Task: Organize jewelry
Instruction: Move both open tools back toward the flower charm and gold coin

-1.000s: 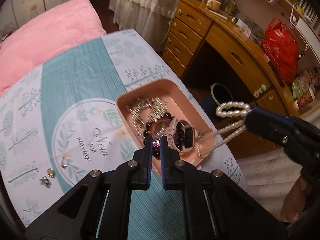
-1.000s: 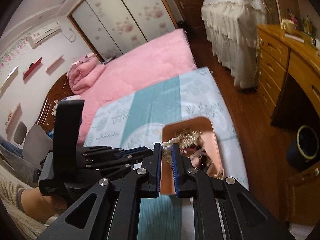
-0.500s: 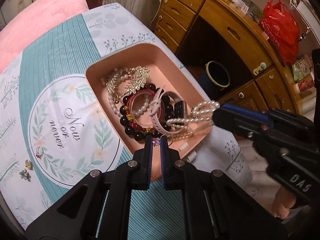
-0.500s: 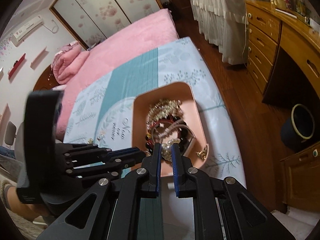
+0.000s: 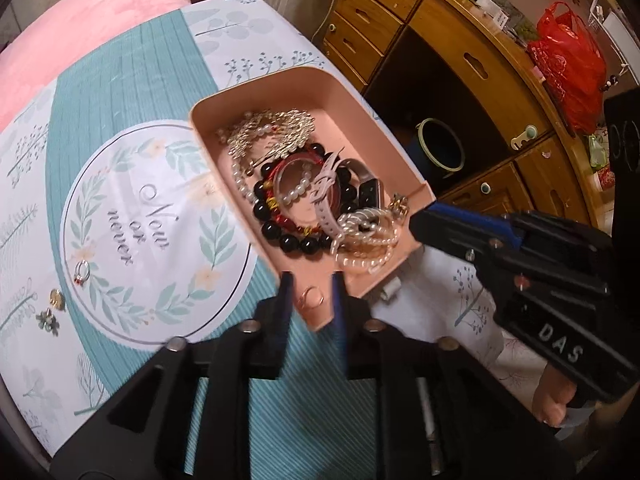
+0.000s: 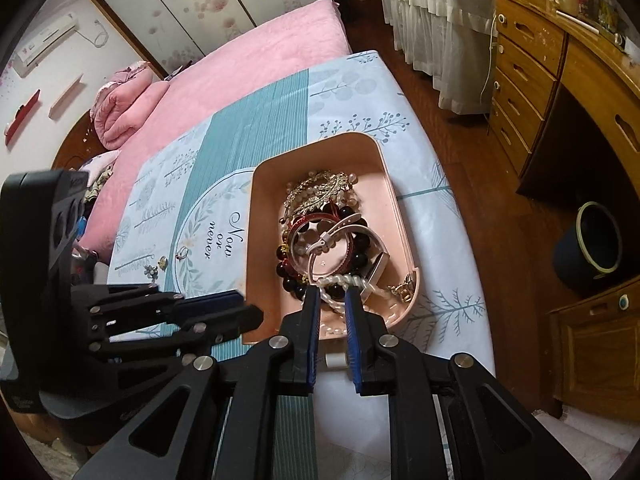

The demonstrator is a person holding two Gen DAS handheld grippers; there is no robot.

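Matt pink plastic tray (image 5: 362, 98) holds glossy black beads (image 5: 289, 243) and lustrous pearl strands (image 5: 360, 258) on printed cloth (image 5: 132, 92).

We see both views lit by soft, even daylight; no hard shadows fall on the patterned cloth (image 5: 132, 92); the pink tray (image 5: 400, 156) throws only a faint shade along its near wall. The wooden desk (image 6: 580, 64) carries a dull sheen on its top, and the floor (image 6: 452, 140) gleams mildly. In the left wrist view the left hand-held gripper (image 5: 311, 288) is smeared by motion blur at its tips, while the jewelry beyond stays crisp. In the right wrist view the right hand-held gripper (image 6: 332, 300) is sharp. Fisheye bending curves straight edges outward; dark vignette fills every corner; detail softens toward the rims.
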